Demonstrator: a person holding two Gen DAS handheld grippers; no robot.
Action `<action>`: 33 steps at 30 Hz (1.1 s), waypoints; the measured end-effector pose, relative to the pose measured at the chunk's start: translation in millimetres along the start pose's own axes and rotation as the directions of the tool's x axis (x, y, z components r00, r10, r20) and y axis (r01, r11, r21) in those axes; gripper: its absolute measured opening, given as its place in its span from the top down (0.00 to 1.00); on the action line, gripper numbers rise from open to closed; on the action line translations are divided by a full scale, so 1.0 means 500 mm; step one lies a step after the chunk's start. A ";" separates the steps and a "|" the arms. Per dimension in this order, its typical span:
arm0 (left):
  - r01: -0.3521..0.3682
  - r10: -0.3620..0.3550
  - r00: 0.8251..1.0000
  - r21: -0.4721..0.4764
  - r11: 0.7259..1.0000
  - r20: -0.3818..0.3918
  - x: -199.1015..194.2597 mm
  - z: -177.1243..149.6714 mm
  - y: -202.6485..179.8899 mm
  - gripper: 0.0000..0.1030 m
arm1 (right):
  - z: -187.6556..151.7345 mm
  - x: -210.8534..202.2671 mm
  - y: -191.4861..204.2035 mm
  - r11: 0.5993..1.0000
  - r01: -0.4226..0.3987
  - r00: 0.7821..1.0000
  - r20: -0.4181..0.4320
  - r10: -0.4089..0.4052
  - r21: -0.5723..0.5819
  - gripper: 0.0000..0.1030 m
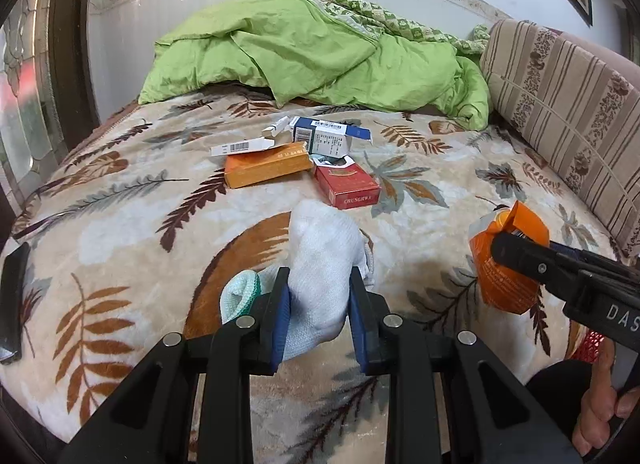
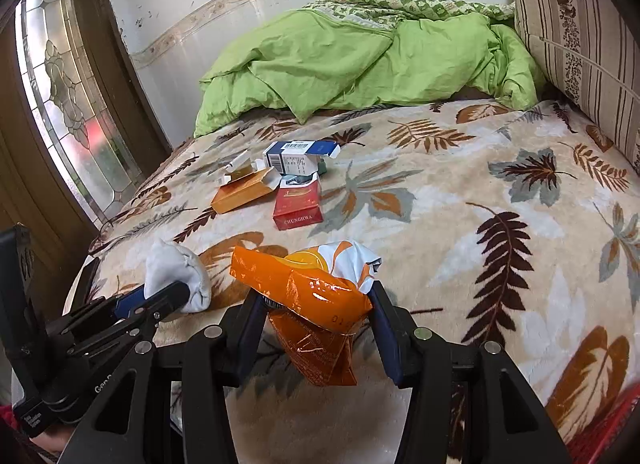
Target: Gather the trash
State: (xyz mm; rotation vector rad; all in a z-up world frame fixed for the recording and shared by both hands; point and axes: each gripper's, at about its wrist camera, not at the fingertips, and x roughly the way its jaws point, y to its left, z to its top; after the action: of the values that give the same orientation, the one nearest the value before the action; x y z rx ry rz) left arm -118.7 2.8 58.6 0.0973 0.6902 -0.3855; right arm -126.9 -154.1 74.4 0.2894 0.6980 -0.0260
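My left gripper [image 1: 319, 284] is shut on a white sock [image 1: 324, 256] and holds it just above the leaf-patterned blanket [image 1: 128, 220]. It also shows in the right wrist view [image 2: 176, 292], at the left. My right gripper [image 2: 316, 296] is shut on a crumpled orange snack wrapper [image 2: 308, 292], also seen in the left wrist view [image 1: 500, 264] at the right. Further back on the bed lie a red Chunghwa cigarette pack [image 1: 346, 184], an orange box [image 1: 266, 170], a blue and white carton [image 1: 324, 136] and a flat white carton [image 1: 244, 146].
A rumpled green quilt [image 1: 312, 52] lies at the head of the bed against the wall. A striped cushion [image 1: 568, 104] stands along the right side. A dark flat object [image 1: 14, 300] lies at the bed's left edge. A glazed door [image 2: 68, 92] stands left.
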 end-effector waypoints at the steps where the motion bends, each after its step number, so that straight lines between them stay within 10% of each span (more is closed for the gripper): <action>1: -0.011 0.011 1.000 0.002 1.000 0.007 -0.004 -0.003 -0.002 0.75 | -0.002 -0.002 0.000 1.000 0.000 1.000 0.001 0.000 0.000 0.48; 33: -0.082 0.082 0.996 -0.005 0.997 0.036 -0.025 -0.017 -0.004 0.75 | -0.009 -0.016 -0.005 0.999 -0.015 1.000 0.008 0.015 0.030 0.48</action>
State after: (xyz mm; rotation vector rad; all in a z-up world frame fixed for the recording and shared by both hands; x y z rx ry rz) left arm -133.4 6.8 59.9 0.1149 0.6494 -0.3066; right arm -136.2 -155.9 75.7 0.3227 0.6877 -0.0236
